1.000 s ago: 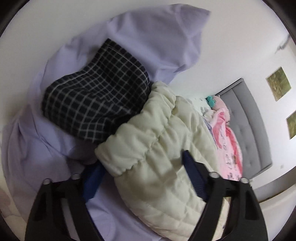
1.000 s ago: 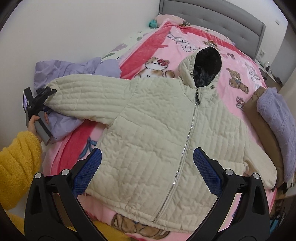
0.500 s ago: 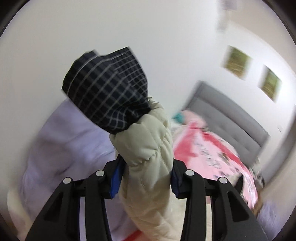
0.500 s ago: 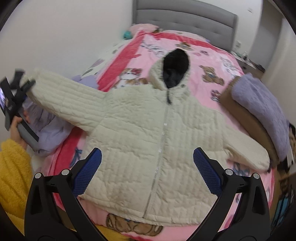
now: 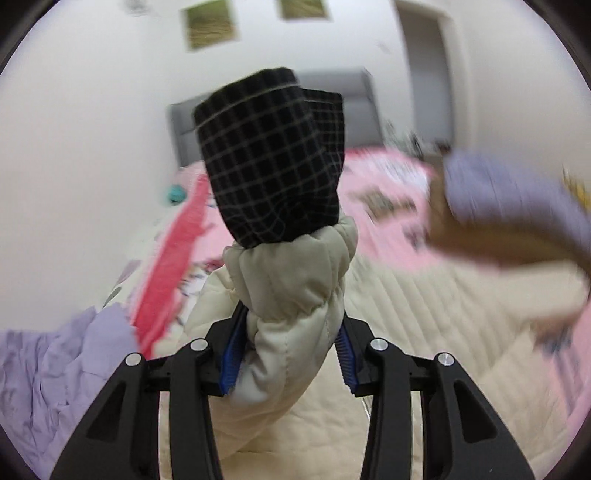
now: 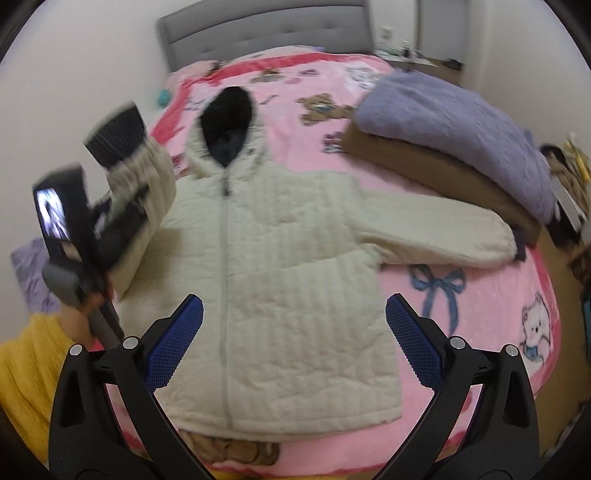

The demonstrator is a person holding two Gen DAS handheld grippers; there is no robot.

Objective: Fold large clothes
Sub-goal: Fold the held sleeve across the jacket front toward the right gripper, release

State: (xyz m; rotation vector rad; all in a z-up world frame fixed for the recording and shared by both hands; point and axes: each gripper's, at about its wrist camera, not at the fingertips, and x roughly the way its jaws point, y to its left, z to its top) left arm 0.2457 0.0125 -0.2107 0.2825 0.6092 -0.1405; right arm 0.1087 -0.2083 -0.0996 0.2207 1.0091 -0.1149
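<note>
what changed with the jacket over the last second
The left tongs closed on the cream quilted jacket's sleeve cuff and lifted it off the bed, swinging it inward over the jacket body. The right tongs stayed open above the hem; the other sleeve stayed flat.

Matt quilted cream cloth jacket (image 6: 280,280)

No text, label, brand, number or sign can be read in either view. The pink fleece cartoon-print blanket (image 6: 480,295) carries only pictures (bears, a cat, a blue bow), the two framed green wall pictures (image 5: 212,24) are blurred, and the small lit screen on the left handheld gripper (image 6: 53,216) shows nothing legible.
</note>
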